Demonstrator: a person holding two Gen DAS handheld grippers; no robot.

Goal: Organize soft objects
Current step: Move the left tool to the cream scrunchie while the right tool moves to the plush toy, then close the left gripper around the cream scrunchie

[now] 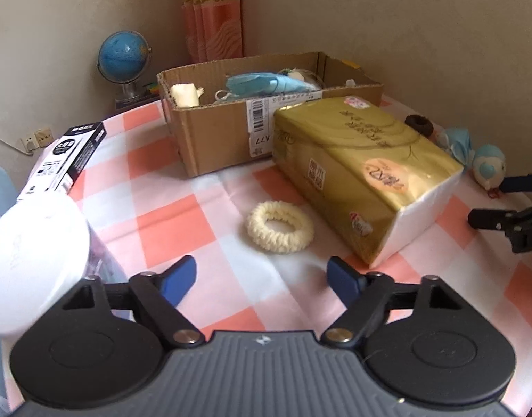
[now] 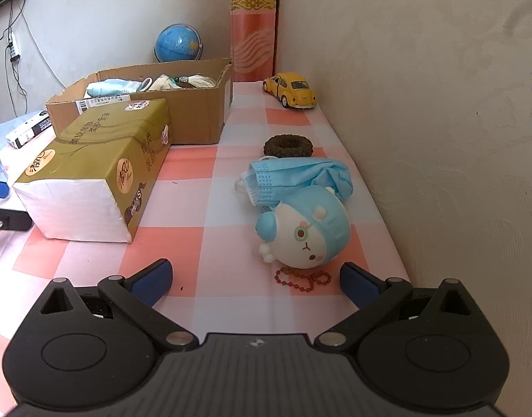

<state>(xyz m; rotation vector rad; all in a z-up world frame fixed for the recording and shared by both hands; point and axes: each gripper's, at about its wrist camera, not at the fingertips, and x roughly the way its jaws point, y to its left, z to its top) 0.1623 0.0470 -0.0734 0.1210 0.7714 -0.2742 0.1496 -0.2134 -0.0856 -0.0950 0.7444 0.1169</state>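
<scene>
Both hand-held grippers, left (image 1: 262,279) and right (image 2: 255,279), are open, empty; cream scrunchie (image 1: 279,227) at twelve o'clock could be pushed away by early closing.

Cream scrunchie (image 1: 280,227) lies flat on checked cloth beside the tissue pack (image 1: 363,173).

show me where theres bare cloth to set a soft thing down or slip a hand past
Free: the checked cloth between the cream scrunchie and the cardboard box, and between the tissue pack and the plush toy. Crowded: the wall strip holding plush toy, face mask and dark scrunchie.
</scene>
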